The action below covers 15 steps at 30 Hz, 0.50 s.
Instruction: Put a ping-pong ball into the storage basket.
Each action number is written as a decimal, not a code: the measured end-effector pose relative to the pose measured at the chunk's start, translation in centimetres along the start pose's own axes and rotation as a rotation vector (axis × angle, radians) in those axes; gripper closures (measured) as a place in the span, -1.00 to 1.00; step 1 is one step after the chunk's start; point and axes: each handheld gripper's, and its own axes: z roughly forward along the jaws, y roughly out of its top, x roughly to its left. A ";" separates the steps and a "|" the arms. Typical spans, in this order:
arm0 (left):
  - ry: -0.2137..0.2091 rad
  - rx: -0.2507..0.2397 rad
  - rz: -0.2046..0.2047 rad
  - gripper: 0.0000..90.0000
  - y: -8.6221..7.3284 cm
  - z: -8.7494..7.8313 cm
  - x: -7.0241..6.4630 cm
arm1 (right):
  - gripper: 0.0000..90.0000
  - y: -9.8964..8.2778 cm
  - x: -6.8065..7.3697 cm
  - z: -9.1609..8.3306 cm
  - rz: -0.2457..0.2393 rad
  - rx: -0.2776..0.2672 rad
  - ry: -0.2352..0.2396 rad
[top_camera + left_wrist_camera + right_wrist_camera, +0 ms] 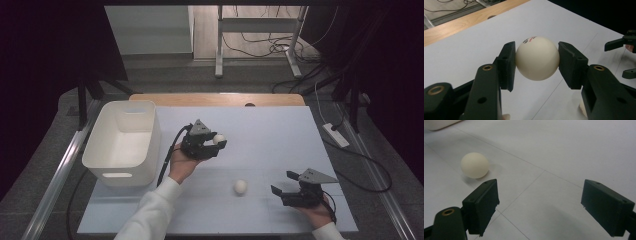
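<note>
In the high view the left claw (216, 142), just left of the frame's centre, is clamped on a cream ball (218, 138); in the left gripper view both pads press its sides above the bench (461, 57). Printing in dark and red runs over the ball's top, too curved away to read. The right claw (284, 183), at the lower right, gapes wide around nothing. A second ball (240, 186) lies on the bench just left of it. A white bin (150, 142) stands at the left.
</note>
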 end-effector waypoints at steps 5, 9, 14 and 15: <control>0.002 -0.001 -0.004 0.13 -0.2 -0.2 0.2 | -0.68 0.0 0.0 0.0 0.002 0.002 -0.001; 0.003 0.007 -0.009 0.13 -0.4 -0.3 0.5 | -0.68 0.0 0.0 0.0 0.003 0.009 -0.003; 0.004 0.023 -0.003 0.13 -0.7 -0.3 0.7 | -0.68 -0.1 -0.1 0.1 0.004 0.011 -0.005; 0.004 0.015 -0.005 0.13 -0.6 -0.5 0.7 | -0.68 -0.1 -0.1 0.1 0.005 0.014 -0.005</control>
